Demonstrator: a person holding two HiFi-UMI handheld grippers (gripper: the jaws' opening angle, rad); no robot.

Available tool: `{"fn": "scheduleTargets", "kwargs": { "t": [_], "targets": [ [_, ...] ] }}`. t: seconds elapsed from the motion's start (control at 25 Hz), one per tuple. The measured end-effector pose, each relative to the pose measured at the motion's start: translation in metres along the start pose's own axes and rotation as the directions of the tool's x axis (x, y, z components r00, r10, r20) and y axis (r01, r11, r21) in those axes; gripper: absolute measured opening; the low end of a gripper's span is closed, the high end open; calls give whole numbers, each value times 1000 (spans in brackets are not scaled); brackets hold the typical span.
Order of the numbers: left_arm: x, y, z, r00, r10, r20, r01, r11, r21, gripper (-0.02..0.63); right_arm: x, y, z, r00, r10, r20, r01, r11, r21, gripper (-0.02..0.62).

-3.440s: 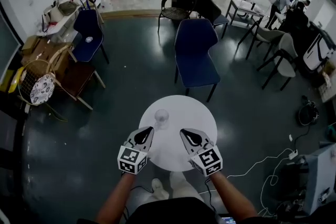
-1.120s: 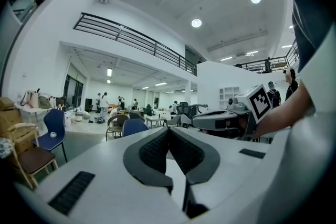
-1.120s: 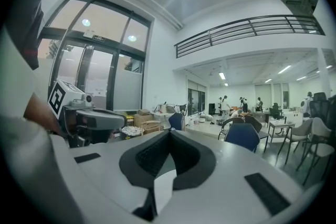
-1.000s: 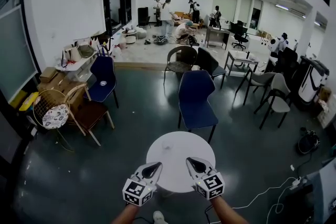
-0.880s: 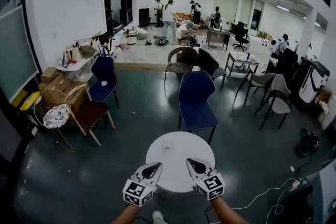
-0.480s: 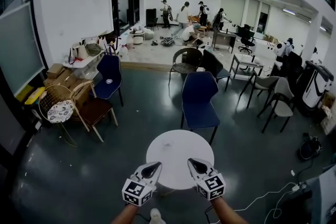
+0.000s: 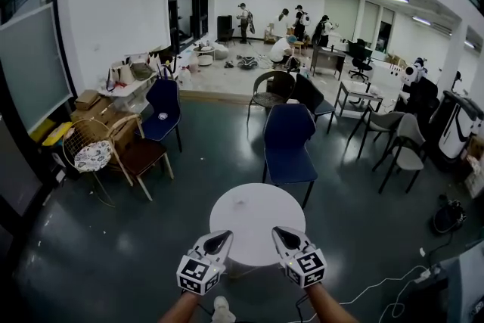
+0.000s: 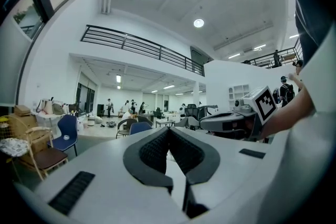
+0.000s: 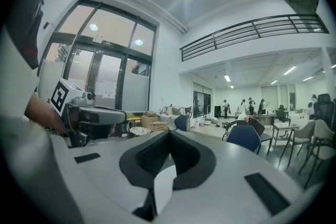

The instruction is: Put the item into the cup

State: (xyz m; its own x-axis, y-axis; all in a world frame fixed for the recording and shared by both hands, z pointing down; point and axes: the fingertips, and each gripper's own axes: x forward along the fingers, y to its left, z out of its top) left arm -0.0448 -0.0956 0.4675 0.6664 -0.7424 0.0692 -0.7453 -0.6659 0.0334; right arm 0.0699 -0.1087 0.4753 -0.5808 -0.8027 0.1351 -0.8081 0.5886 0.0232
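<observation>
**Currently both grippers clenched and empty, short of the cup**

Head view: the left gripper [image 7: 221, 238] and right gripper [image 7: 281, 234] are held side by side, apart from each other, over the near edge of the round white table [image 7: 261, 222]. Both point away from the person. The cup [image 7: 240, 201] shows only as a pale speck on the far half of the tabletop, ahead of both tips and between their lines, nearer the left one. Neither gripper touches it. Whether the item is inside it cannot be told at this size. A blue chair [image 7: 287, 144] stands just beyond the table.

Left gripper view: the jaws are pressed together at the tips with nothing between them. The right gripper [image 8: 231, 123] sits alongside, its marker cube [image 8: 265, 104] facing this camera. The table and cup are hidden below the gripper body.

Right gripper view: the jaws meet at the tips, gripping nothing. The left gripper [image 9: 97, 115] lies alongside. The cup is out of sight here too.
</observation>
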Motion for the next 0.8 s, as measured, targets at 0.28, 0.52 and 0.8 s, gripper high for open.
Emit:
{"fn": "scheduleTargets", "kwargs": {
  "t": [0.28, 0.52, 0.8],
  "targets": [
    [-15, -38, 2, 1000, 15, 3, -15, 1000, 9, 17, -44, 3, -5, 1000, 7, 5, -7, 1000, -5, 15],
    [-29, -68, 2, 1000, 22, 1, -22, 999, 24, 17, -77, 9, -6, 1000, 6, 27, -6, 1000, 3, 15],
    [-46, -99, -2, 1000, 26, -7, -25, 999, 28, 16, -105, 26, -9, 999, 26, 41, -26, 1000, 8, 15]
  ]
}}
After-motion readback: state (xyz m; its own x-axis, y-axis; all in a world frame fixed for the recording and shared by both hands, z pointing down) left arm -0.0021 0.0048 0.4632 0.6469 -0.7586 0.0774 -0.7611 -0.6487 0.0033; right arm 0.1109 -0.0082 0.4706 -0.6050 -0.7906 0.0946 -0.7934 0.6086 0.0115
